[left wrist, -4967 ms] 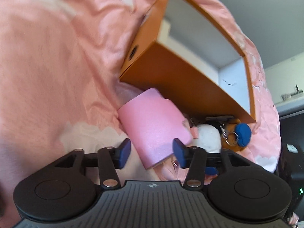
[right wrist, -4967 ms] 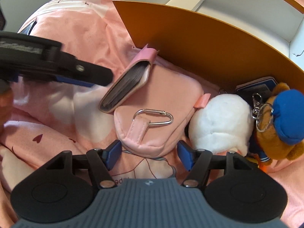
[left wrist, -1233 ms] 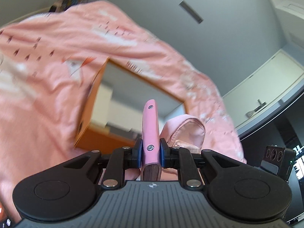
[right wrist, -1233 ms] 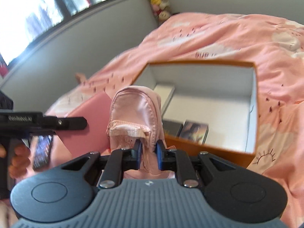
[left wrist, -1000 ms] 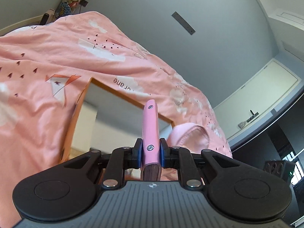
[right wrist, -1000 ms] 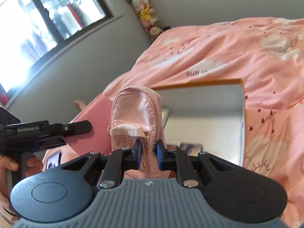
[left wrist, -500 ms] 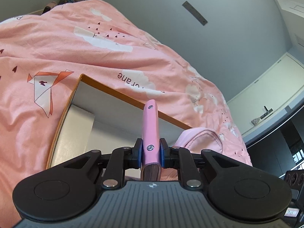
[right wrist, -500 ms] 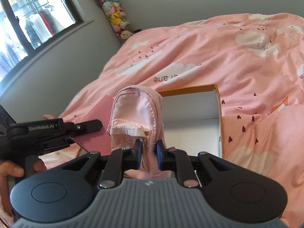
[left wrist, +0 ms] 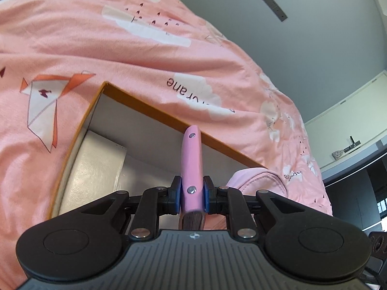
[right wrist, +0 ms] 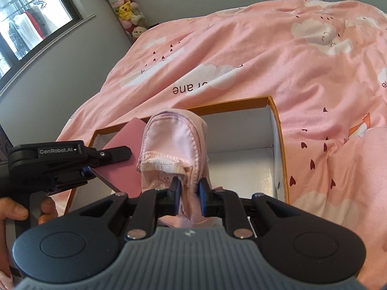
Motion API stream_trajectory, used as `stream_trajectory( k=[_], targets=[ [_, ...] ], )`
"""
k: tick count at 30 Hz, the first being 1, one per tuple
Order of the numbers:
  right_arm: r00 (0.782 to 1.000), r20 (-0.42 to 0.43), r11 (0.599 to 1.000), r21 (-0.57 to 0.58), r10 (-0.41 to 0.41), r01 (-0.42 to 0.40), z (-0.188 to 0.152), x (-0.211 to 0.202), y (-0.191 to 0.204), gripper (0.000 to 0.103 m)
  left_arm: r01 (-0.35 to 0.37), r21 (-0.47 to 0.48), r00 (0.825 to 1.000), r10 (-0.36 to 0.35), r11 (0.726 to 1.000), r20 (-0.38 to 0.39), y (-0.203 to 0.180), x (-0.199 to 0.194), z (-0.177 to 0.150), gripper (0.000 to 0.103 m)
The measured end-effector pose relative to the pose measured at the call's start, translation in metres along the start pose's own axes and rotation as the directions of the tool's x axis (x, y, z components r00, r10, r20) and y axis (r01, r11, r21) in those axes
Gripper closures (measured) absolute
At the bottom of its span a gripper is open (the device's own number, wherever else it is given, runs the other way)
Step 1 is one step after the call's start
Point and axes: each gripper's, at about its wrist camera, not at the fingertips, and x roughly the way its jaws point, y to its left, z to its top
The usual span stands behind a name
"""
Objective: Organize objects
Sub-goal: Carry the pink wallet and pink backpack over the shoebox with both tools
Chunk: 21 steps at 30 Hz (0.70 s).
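A: Biggest first. Bed (right wrist: 302,77), pink cover with clouds and paper-crane prints, fills both views. Grey wall behind; a window (right wrist: 26,17) at the upper left of the right wrist view, a hanging column of plush toys (right wrist: 125,7) beside it.

B: On the bed?

A: Open orange box (left wrist: 159,110), white inside, a cream block (left wrist: 96,166) against its left wall in the left wrist view.

B: Held items?

A: Right hand-held gripper (right wrist: 189,194) pinches a pale pink pouch (right wrist: 174,142), pads pressed on the fabric below its zip. The pouch stands upright in front of the box's opening, top reaching the far rim in that view.

B: And the left one?

A: Left hand-held gripper (left wrist: 192,194) is pressed tight on a pink wallet (left wrist: 192,164), held edge-on, two snap studs showing. It sits over the box's interior, toward the left end as the right wrist view shows it, just beside the pouch. Fingers of a hand (right wrist: 17,213) wrap that tool's handle.
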Motion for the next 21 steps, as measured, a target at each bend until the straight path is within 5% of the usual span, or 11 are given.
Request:
stream_trajectory(
  k=[10,16,18,20,21],
  targets=[
    [1.000,-0.016,1.000,0.028,-0.007,0.007,0.003,0.013,-0.021,0.086,-0.100,-0.083,0.990,0.090,0.992,-0.111,0.012,0.032,-0.007,0.084],
    [1.000,-0.026,0.999,0.037,0.008,-0.007,0.004,0.019,-0.023,0.086,-0.140,-0.026,0.978,0.134,0.990,-0.158,0.017,0.041,-0.006,0.082],
    [1.000,-0.027,0.999,0.040,0.009,-0.007,0.005,0.020,-0.022,0.086,-0.170,0.001,0.970,0.168,0.985,-0.178,0.016,0.043,-0.005,0.077],
    [1.000,-0.029,0.999,0.045,0.012,-0.011,0.006,0.020,-0.022,0.086,-0.189,0.029,0.968,0.192,0.981,-0.160,0.015,0.039,-0.004,0.056],
    [1.000,-0.027,0.999,0.045,0.012,-0.011,0.007,0.019,-0.022,0.086,-0.203,0.046,0.967,0.208,0.978,-0.146,0.013,0.036,-0.003,0.053]
  ],
)
